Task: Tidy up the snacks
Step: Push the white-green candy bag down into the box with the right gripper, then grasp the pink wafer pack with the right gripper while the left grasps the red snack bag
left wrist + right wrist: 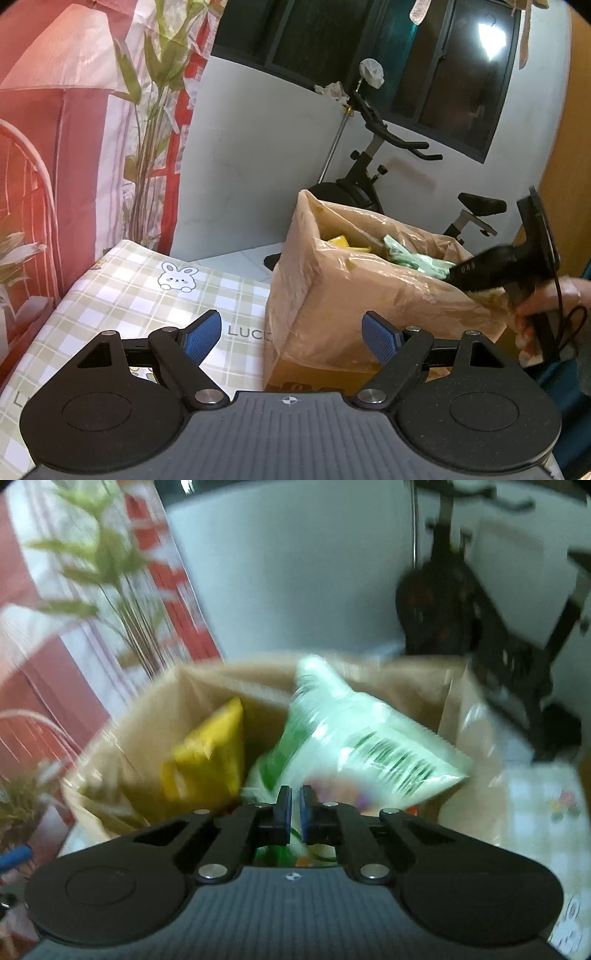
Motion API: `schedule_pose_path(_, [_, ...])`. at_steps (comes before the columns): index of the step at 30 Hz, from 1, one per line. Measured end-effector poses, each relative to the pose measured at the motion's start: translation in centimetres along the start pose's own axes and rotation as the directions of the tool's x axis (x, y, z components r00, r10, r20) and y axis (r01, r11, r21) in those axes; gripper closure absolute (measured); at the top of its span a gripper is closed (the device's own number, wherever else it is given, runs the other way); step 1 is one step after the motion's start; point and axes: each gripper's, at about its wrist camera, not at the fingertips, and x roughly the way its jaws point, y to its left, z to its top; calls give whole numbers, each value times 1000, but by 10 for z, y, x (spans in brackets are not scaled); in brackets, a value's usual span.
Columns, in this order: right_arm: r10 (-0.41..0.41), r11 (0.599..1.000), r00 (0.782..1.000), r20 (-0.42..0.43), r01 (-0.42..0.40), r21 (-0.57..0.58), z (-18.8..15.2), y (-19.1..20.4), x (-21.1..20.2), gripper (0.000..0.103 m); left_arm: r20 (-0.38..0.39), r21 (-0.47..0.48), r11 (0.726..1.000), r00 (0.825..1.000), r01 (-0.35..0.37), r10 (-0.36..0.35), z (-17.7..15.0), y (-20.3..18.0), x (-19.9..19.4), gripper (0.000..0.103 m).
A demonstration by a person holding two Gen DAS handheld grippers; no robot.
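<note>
Leftmost, left hand-held gripper (291, 330): jaws apart, empty, beside the cardboard box (332, 295) on the desk (129, 288). Inside the box: yellow packet (210, 749), then green-white snack bag (354, 734). Right hand-held gripper (295, 805): over the box, jaws together.

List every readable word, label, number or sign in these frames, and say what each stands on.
"LUC", cut off by the box: printed on the checked tablecloth beside the plastic-lined cardboard box.
Dark print low on the box front, hidden by the left gripper: unreadable.
White marking on the right gripper: too small to read.
Barcode and print on the green and white snack bag: blurred, unreadable.
</note>
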Motion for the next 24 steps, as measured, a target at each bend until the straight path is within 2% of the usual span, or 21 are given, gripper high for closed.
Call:
schedule_pose_path(2, [-22, 1000, 999, -34, 23, 16, -5, -4, 10, 97, 2, -4, 1000, 1000, -10, 10, 1, 2, 1, 18])
schedule_pose_path(6, [-28, 999, 1000, -12, 28, 21, -12, -2, 3, 95, 10, -9, 1000, 1000, -28, 28, 6, 5, 2, 18])
schedule_pose_path(7, [-38, 999, 999, 6, 38, 15, -12, 0, -3, 95, 14, -14, 999, 999, -30, 31, 7, 5, 3, 18])
schedule_pose_path(10, [-58, 998, 995, 77, 58, -1, -19, 1, -25, 81, 18, -24, 999, 999, -39, 40, 9, 6, 2, 18])
schedule_pose_path(14, [-40, 999, 985, 165, 42, -7, -35, 9, -51, 80, 16, -18, 998, 998, -57, 58, 8, 8, -1, 18])
schedule_pose_path(19, [-10, 1000, 958, 285, 13, -8, -75, 24, -80, 70, -11, -6, 996, 996, -87, 87, 2, 10, -2, 18])
schedule_pose_path(24, [17, 1000, 935, 355, -14, -13, -121, 42, -92, 59, -35, 15, 994, 993, -110, 111, -8, 11, -2, 18])
